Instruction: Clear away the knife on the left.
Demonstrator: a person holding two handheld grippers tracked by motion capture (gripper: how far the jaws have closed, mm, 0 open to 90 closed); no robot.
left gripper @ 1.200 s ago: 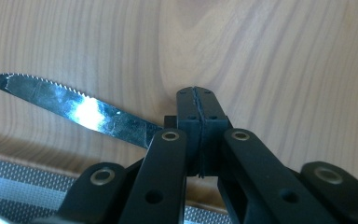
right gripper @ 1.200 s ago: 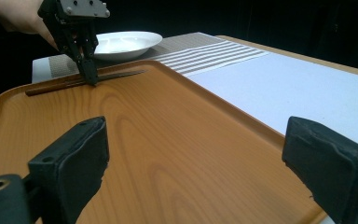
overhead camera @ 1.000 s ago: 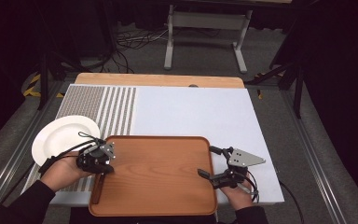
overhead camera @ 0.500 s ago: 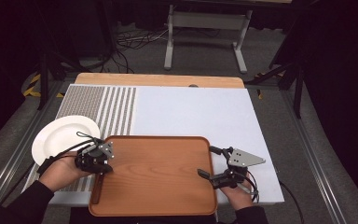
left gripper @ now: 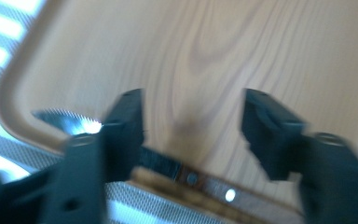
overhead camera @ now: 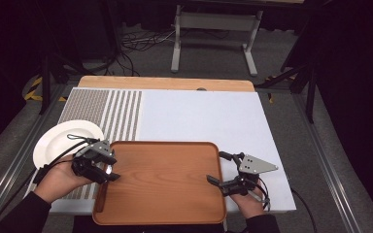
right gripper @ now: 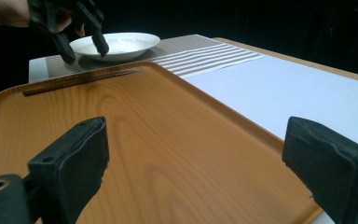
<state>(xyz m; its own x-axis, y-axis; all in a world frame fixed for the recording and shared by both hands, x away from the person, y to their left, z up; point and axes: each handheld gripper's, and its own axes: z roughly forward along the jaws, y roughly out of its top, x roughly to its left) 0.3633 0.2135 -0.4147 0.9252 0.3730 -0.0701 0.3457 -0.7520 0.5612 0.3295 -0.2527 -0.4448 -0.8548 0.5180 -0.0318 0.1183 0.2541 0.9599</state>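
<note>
A wooden tray [overhead camera: 165, 179] lies at the table's near edge. A knife [right gripper: 79, 79] with a riveted wooden handle [left gripper: 191, 177] and a serrated blade [left gripper: 65, 120] rests just inside the tray's left rim. My left gripper [overhead camera: 110, 171] hovers over that rim. Its jaws have just been opening and stand apart [left gripper: 193, 100], with the handle below and between them and no pad pressing on it. My right gripper [overhead camera: 217, 167] sits at the tray's right rim, open [right gripper: 198, 130] and holding nothing. A white plate [overhead camera: 60, 141] lies left of the tray.
The plate [right gripper: 116, 44] rests on a grey striped placemat [overhead camera: 102, 109]. A white mat [overhead camera: 199, 116] covers most of the table beyond the tray. A wooden table edge [overhead camera: 165, 83] runs along the back, with a metal stand [overhead camera: 213, 29] on the floor behind it.
The left gripper's jaws, together before, now stand apart over the tray's left rim. The left hand has shifted only slightly. The right gripper has not moved.
</note>
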